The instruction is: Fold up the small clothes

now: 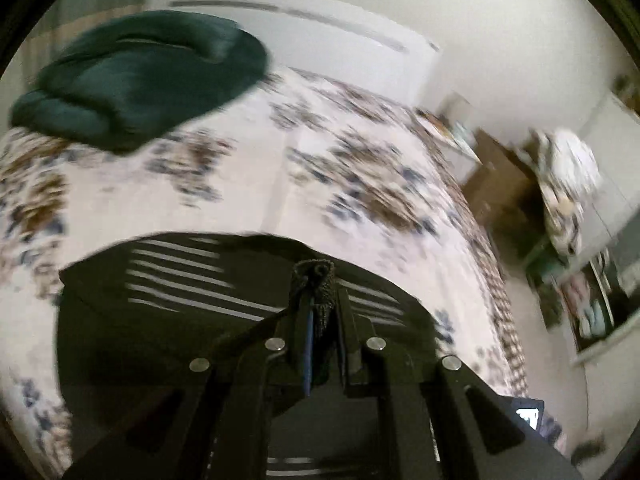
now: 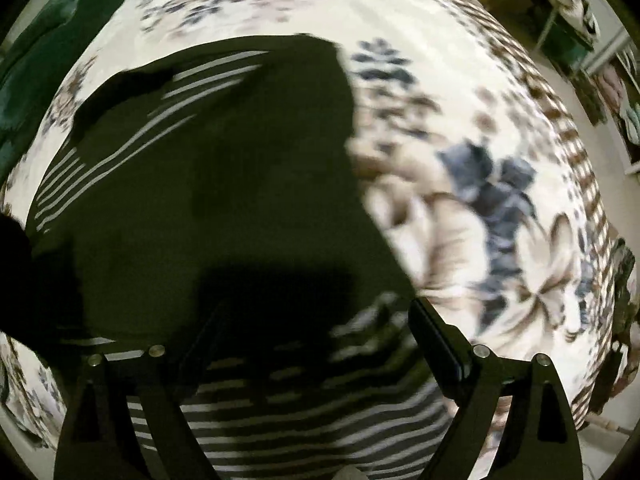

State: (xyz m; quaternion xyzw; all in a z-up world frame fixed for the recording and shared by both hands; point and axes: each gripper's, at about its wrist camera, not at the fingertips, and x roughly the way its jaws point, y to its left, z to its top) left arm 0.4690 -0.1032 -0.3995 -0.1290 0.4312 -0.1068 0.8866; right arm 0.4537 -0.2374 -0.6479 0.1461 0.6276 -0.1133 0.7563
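Left view, step: I am mid-fold. My left tongs point(image 1: 316, 280) are pressed together, pinching a rolled dark edge of the striped garment point(image 1: 180, 280), which hangs and spreads below them over the floral bed point(image 1: 260, 168).
Left view, where the garment is: near edge of the bed, right under my tongs; the picture is blurred, so I cannot tell which corner I hold.
Left view, count: one striped garment, one dark green folded item point(image 1: 140, 76) lying well apart towards the far side of the bed, one cluttered side stand point(image 1: 560, 200) beside the bed.
Right view, step: my right tongs point(image 2: 304, 344) stand spread wide over the same striped garment point(image 2: 200, 184), nothing between them, pads touching no cloth that I can see.
Right view, next move: I judge the carried edge must be laid across the flat part, and my free tongs need a fresh hold on the opposite hem to keep the fold square.
Right view, count: one garment, one green item point(image 2: 48, 60) at the left rim, two tongs in all.
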